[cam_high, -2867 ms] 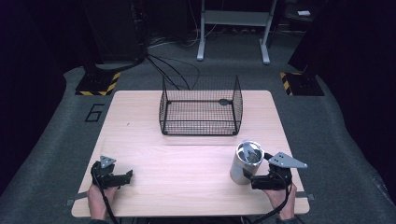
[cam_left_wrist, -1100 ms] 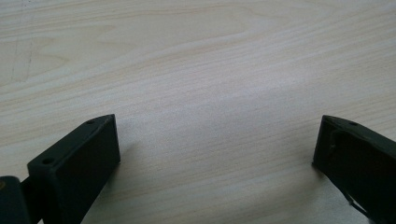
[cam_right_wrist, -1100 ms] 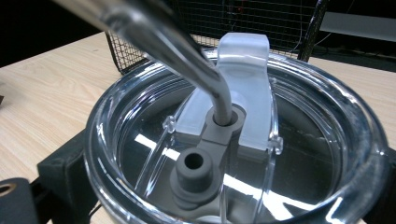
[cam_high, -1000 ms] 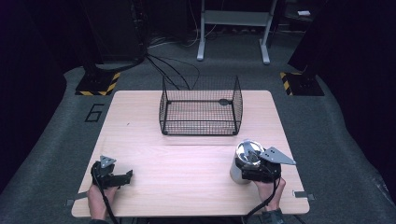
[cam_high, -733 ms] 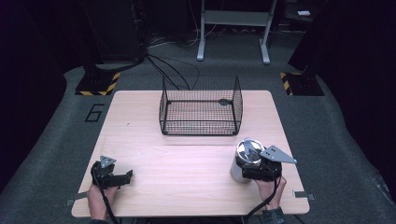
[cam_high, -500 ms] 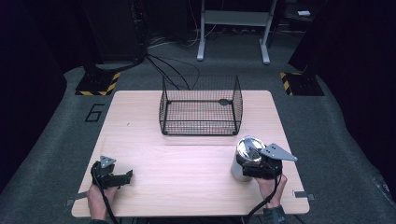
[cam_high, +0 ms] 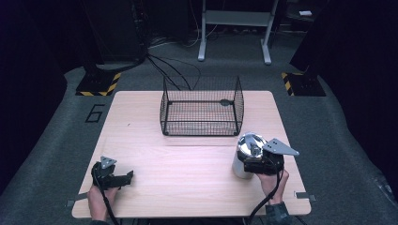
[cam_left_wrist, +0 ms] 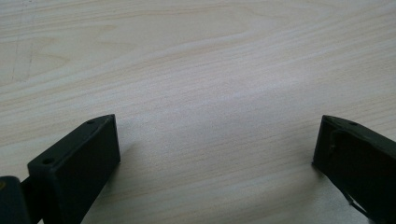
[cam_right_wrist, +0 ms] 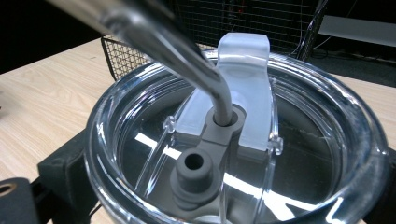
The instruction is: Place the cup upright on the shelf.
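A steel tumbler (cam_high: 242, 161) with a clear lid (cam_right_wrist: 233, 140) and a bent metal straw (cam_right_wrist: 187, 51) stands near the table's right front. My right gripper (cam_high: 253, 164) holds it just under the lid, one black jaw against each side; the left jaw shows in the right gripper view, while the lid mostly hides the right one. A hand holds the gripper from below. Near the front left, my left gripper (cam_high: 126, 177) rests low over the wood. In the left gripper view its jaws (cam_left_wrist: 215, 140) stand wide apart over bare wood.
A black wire basket (cam_high: 202, 110), open at the top, stands at the table's (cam_high: 187, 168) back middle, behind the tumbler. Cables, a stand's legs and yellow-black striped blocks lie on the dark floor beyond the table.
My right gripper has slid left and forward onto the tumbler and closed round it. The tumbler now looks slightly raised or tilted. The left gripper has stayed still.
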